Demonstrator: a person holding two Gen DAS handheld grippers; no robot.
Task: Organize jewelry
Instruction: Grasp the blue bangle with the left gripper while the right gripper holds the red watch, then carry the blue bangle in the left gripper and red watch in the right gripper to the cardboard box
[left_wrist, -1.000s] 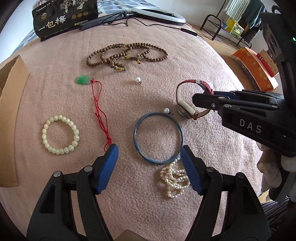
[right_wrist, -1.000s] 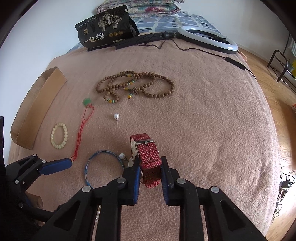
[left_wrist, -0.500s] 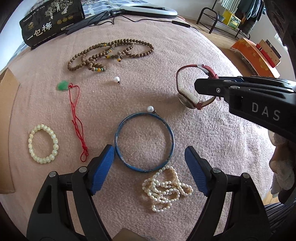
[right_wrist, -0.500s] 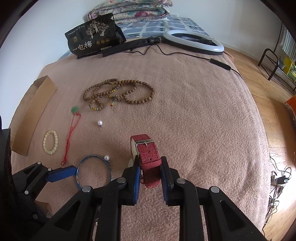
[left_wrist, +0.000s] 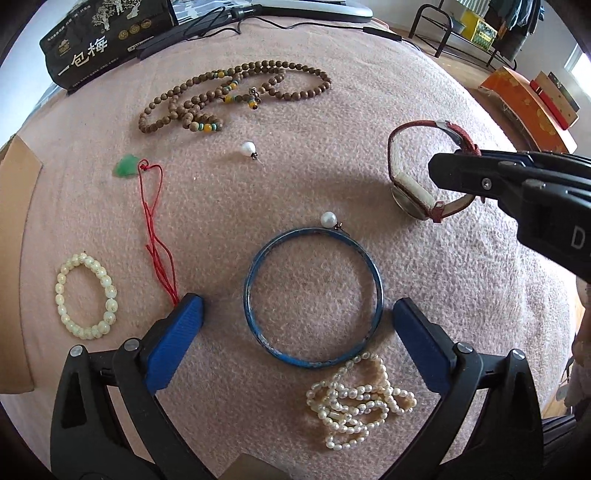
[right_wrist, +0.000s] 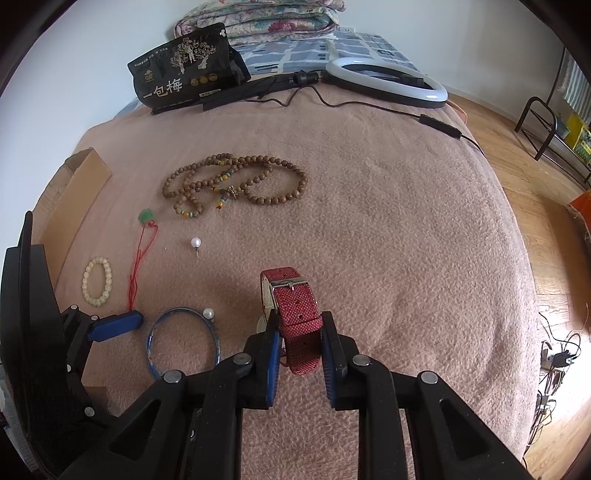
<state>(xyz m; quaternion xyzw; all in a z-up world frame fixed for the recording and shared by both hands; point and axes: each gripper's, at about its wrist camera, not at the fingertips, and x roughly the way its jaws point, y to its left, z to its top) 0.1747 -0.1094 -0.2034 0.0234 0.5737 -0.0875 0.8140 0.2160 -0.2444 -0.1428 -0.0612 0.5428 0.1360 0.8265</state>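
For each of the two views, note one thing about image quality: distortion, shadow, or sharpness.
Left wrist view: fisheye bends the blanket into a dome with dark corners; a soft shadow lies left of the red watch. Right wrist view: the same bulging, the ring light is bright, and the right claw closed on the strap is sharp.

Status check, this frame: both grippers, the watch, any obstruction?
Right gripper shut on red watch. Left gripper open above blue bangle. No obstruction visible.

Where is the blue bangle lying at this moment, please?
In the left wrist view the blue bangle lies flat on the blanket between the open left gripper fingers, beside the pearl strand.
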